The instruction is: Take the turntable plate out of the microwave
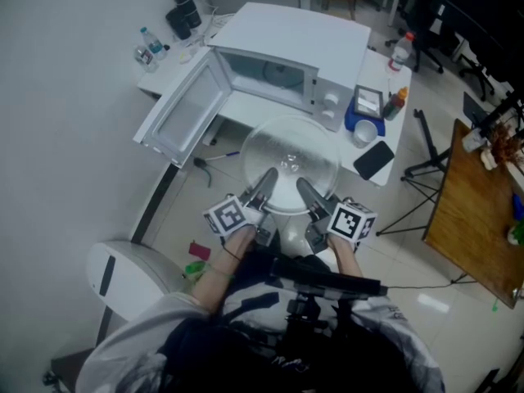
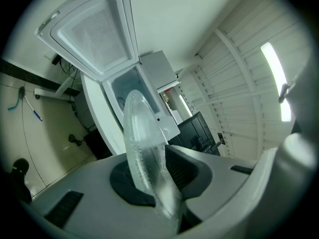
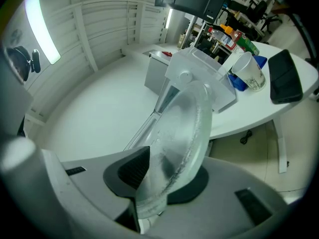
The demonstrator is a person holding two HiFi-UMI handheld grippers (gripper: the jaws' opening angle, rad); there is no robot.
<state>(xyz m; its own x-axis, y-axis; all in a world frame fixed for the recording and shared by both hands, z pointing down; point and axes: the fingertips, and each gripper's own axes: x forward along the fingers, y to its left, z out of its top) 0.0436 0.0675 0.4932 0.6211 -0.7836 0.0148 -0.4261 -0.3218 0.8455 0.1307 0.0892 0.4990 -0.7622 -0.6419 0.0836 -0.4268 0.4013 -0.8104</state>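
I hold the turntable plate [image 1: 291, 158] level outside the open microwave [image 1: 295, 35], left gripper [image 1: 264, 183] and right gripper [image 1: 306, 193] jaws each clamped on its near rim to share the weight.

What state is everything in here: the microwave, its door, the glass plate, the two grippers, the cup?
Microwave: on the table, plate not inside.
Microwave door: swung wide open.
Turntable plate: out of the microwave, held in the air in front of it.
Left gripper: shut on the plate's near rim.
Right gripper: shut on the plate's near rim.
Cup: upright on the table.
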